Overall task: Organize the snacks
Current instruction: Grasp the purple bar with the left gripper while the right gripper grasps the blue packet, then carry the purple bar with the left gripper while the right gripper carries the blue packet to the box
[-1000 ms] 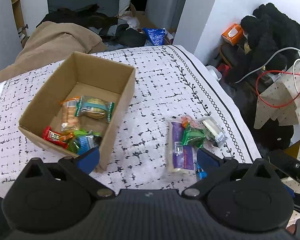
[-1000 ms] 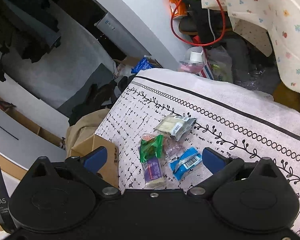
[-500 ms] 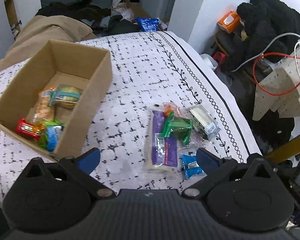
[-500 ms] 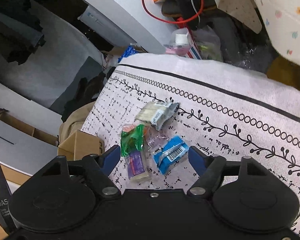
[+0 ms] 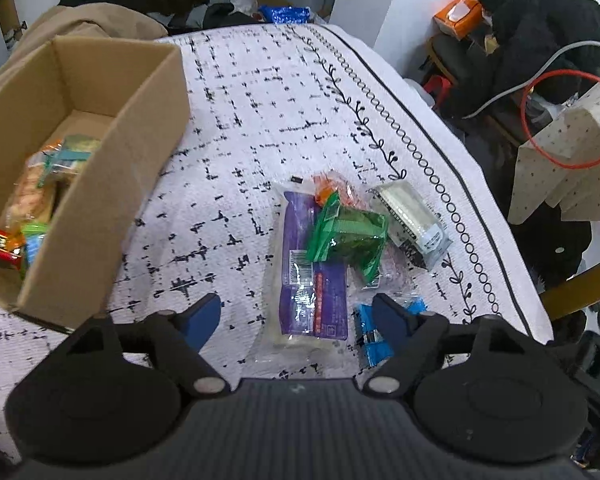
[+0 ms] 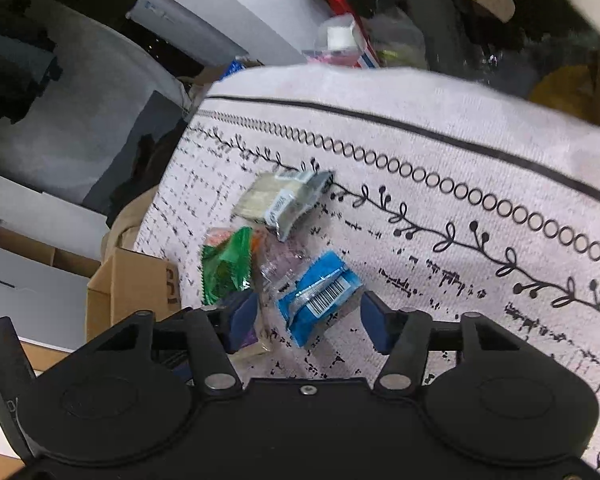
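A pile of snack packets lies on the patterned cloth (image 5: 260,120). My left gripper (image 5: 296,316) hangs low over the near end of a purple packet (image 5: 312,276). Its jaws are closing, the packet lies between them, and the pads stand clear of it. A green packet (image 5: 348,236), a silver packet (image 5: 410,220) and a blue packet (image 5: 366,334) lie beside it. My right gripper (image 6: 308,318) straddles the blue packet (image 6: 320,292), its jaws closing, pads apart from the wrapper. The green packet (image 6: 224,268) and the silver packet (image 6: 280,200) lie beyond it.
An open cardboard box (image 5: 100,152) with several snacks inside stands left of the pile; its corner (image 6: 132,284) shows in the right wrist view. The cloth's edge (image 5: 480,200) drops off on the right to clutter, cables and dark clothing.
Both grippers have come down closer to the snack pile. Both pairs of jaws have narrowed, the right more than the left. The packets have not moved.
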